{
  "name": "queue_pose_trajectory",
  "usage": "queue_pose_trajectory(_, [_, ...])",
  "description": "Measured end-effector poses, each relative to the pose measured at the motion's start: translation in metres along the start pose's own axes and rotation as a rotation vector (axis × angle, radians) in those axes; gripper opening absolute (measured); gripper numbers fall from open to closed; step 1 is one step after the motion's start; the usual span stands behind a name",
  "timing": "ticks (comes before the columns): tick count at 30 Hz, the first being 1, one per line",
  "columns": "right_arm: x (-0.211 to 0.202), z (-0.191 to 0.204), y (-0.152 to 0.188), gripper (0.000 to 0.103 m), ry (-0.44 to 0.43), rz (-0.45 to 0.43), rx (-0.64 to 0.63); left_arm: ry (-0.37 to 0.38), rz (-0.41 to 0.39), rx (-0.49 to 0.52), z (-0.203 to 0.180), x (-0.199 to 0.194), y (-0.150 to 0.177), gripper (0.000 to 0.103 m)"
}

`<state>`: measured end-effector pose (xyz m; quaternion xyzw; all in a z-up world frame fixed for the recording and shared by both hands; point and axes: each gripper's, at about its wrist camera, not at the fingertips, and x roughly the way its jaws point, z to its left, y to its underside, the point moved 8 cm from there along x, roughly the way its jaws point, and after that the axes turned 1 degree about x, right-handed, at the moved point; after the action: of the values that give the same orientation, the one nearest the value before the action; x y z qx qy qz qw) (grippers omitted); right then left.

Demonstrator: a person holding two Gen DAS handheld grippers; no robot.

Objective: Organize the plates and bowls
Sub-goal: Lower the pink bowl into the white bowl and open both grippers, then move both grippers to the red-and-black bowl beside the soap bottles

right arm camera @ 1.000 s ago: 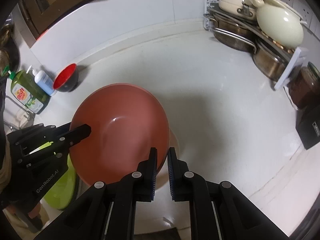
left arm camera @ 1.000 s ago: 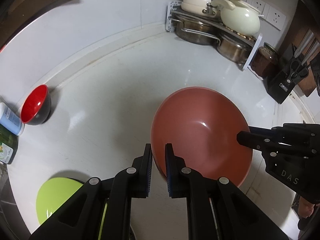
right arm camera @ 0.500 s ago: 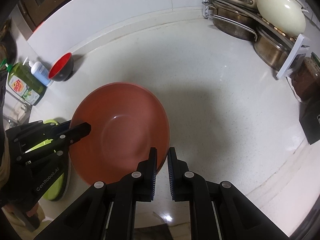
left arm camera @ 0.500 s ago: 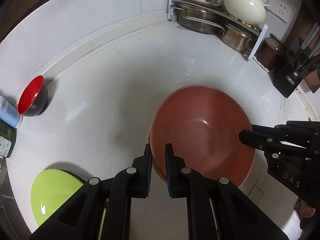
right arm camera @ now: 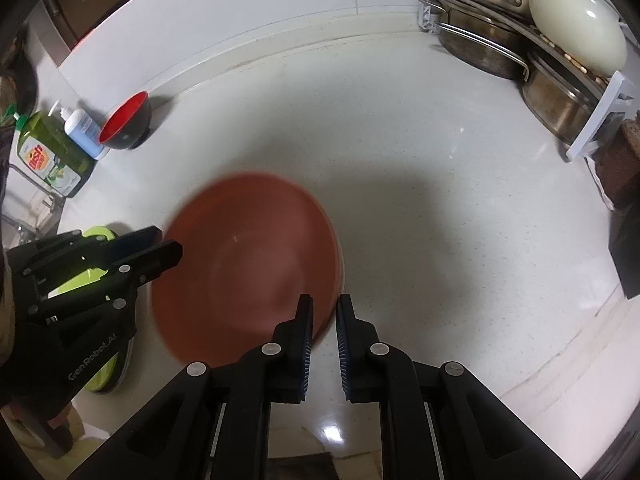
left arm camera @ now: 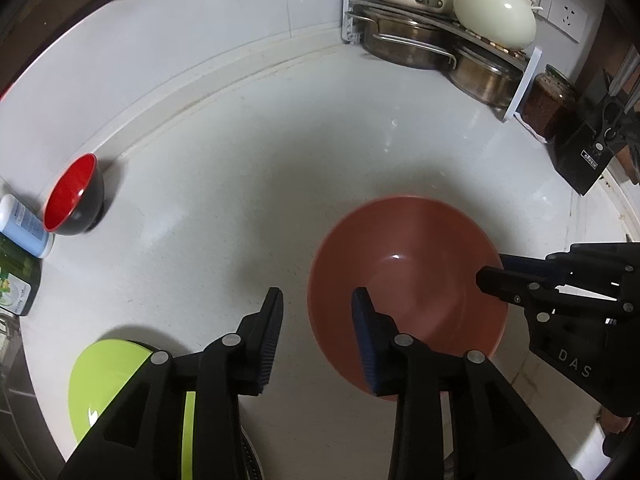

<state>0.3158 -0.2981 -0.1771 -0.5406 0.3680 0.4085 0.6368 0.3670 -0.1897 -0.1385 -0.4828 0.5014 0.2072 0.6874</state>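
Opening its jaws, the left gripper (left arm camera: 316, 336) lets go of the terracotta bowl's (left arm camera: 404, 280) rim, which stands free between the pads. Opposite, the right gripper (right arm camera: 323, 320) pinches the far rim. Set on the counter (left arm camera: 248, 184), that bowl looks placed; the green plate (left arm camera: 108, 380) and red bowl (left arm camera: 72, 194) remain apart.

Right tool (right arm camera: 323, 330) clamped on blurred terracotta bowl (right arm camera: 248, 264) rim, left tool (right arm camera: 162, 254) opening at far rim, white counter (right arm camera: 440, 200)

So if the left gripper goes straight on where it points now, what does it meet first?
Probably the near rim of the terracotta bowl: the left gripper, its jaws opening, straddles that rim. Depth is unclear; it might reach the counter instead.
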Motion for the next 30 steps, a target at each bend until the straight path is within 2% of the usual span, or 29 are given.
queue_pose_trajectory(4, [0.002, 0.001, 0.001, 0.014, 0.000, 0.007, -0.001, 0.001, -0.003, -0.013, 0.004, -0.001, -0.002, 0.038])
queue_pose_trajectory(6, [0.002, 0.001, 0.001, 0.025, 0.003, 0.009, 0.001, 0.002, -0.008, -0.024, 0.007, -0.002, -0.003, 0.040])
queue_pose_trajectory(7, [0.002, 0.000, 0.000, 0.037, 0.010, 0.002, 0.002, -0.001, -0.011, -0.031, 0.010, -0.003, -0.004, 0.041])
queue_pose_trajectory(8, [0.001, 0.000, -0.001, 0.038, 0.019, -0.009, 0.000, -0.002, -0.014, -0.037, 0.011, -0.004, -0.005, 0.041])
queue_pose_trajectory(12, [-0.008, 0.004, -0.006, 0.038, 0.041, -0.044, -0.008, -0.003, -0.034, -0.058, 0.020, -0.011, -0.008, 0.045])
queue_pose_trajectory(18, [-0.023, 0.016, -0.018, 0.044, 0.053, -0.105, -0.022, -0.017, -0.084, -0.088, 0.041, -0.029, -0.014, 0.051])
queue_pose_trajectory(22, [-0.032, 0.029, -0.029, 0.052, 0.037, -0.148, -0.028, -0.034, -0.120, -0.114, 0.061, -0.043, -0.016, 0.058])
queue_pose_trajectory(30, [-0.040, 0.062, -0.045, 0.059, -0.007, -0.206, -0.043, -0.084, -0.174, -0.158, 0.106, -0.065, -0.014, 0.069])
